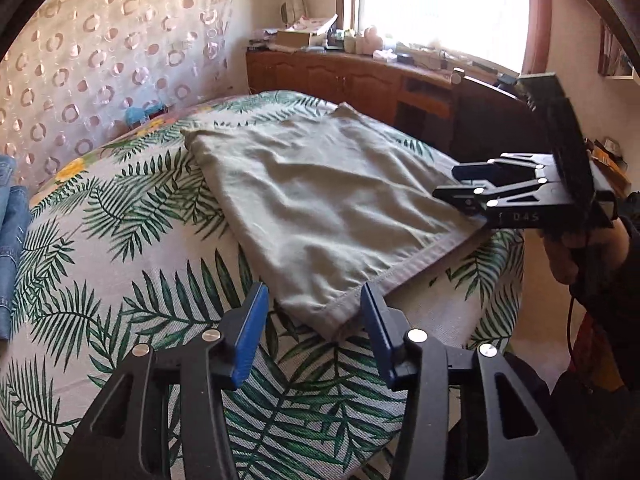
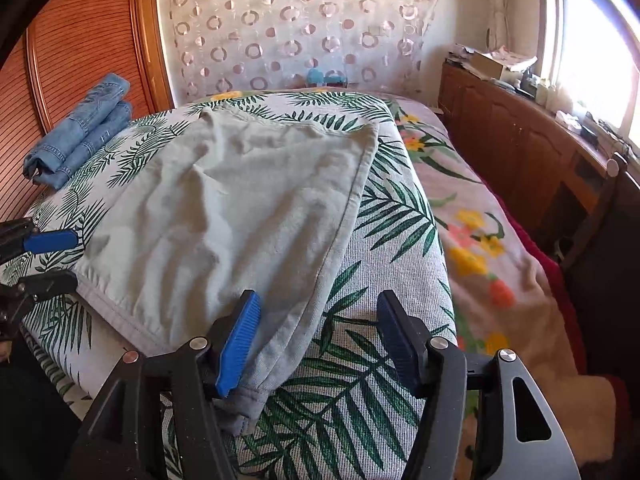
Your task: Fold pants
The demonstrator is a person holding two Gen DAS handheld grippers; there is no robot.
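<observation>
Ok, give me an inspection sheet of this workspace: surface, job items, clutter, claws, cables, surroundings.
Surface: bed with a palm-leaf cover, over a floral blanket.
Job's things: grey-green pants lying folded flat, wrinkled, hem toward the camera.
Clutter: folded jeans at the bed's far left corner.
Claws: left claw open, straddling the near hem corner; right claw open, one finger over the pants edge.
Cables: a dark cable hangs by the hand holding the right claw.
Surroundings: circle-pattern curtain, wooden cabinet with small items, bright window, slatted wooden door.
</observation>
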